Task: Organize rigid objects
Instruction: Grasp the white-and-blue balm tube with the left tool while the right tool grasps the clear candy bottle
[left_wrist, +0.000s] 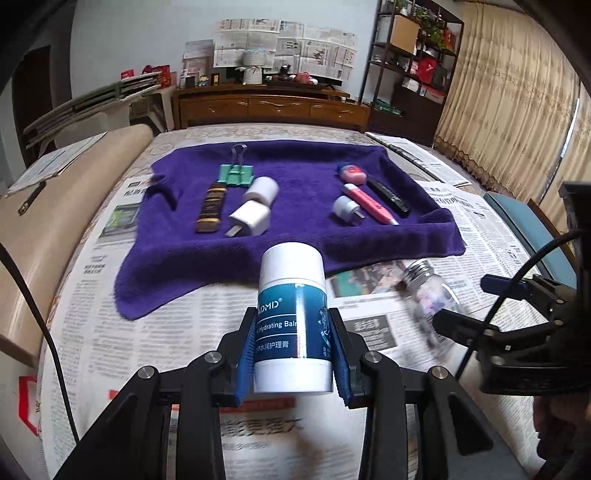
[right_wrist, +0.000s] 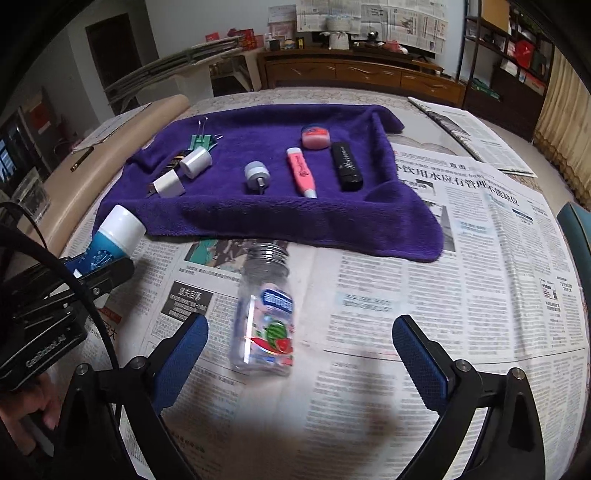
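Note:
My left gripper is shut on a white bottle with a teal label, held upright above the newspaper; the same bottle shows at the left of the right wrist view. A clear plastic bottle with a silver threaded neck lies on the newspaper, slightly blurred. My right gripper stands open around its lower half, pads apart from it. Beyond lies a purple towel carrying a green binder clip, white plug adapters, a pink highlighter and a black tube.
Newspaper covers the table. A beige roll runs along the left edge. A teal chair stands at the right. A wooden cabinet and a shelf unit line the far wall.

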